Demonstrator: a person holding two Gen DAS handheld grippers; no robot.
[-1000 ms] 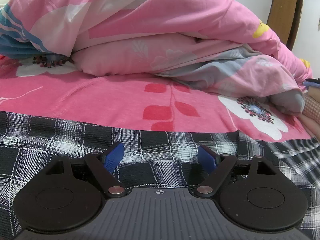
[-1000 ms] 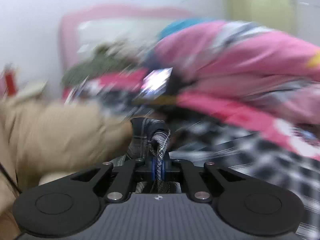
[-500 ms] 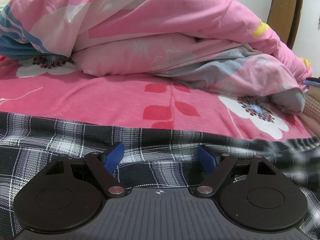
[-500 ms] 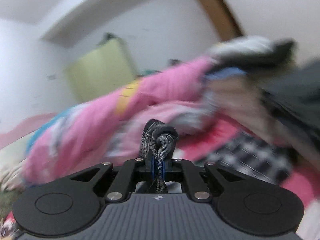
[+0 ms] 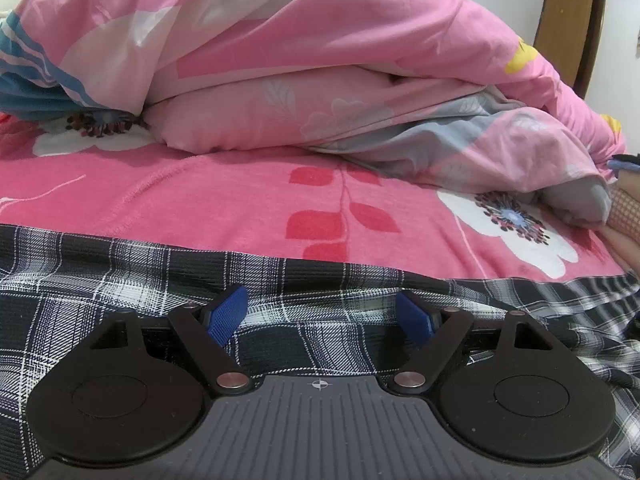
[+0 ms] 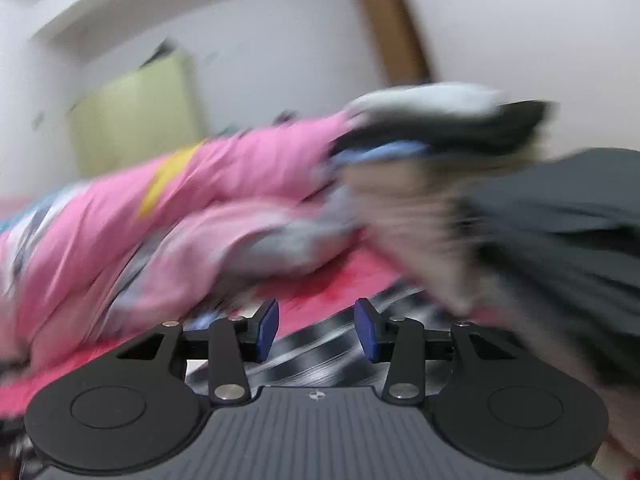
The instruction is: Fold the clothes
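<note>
A black-and-white plaid garment lies spread flat on the pink bed sheet, filling the lower part of the left wrist view. My left gripper rests low over it, jaws wide and open, blue pads apart with the flat cloth lying under them, not pinched. In the blurred right wrist view my right gripper is opening its jaws. Nothing sits between its blue pads. The plaid garment shows as a streaked patch just beyond and below them.
A heaped pink floral duvet lies across the back of the bed on the pink flowered sheet. A stack of other clothes, dark and pale, rises at the right. A wooden door and a pale green wardrobe stand behind.
The right gripper swung sideways across the bed, then let go of the bunched plaid cloth it was pinching and its jaws parted. The plaid's right edge shifted in the left view. The left gripper stayed still.
</note>
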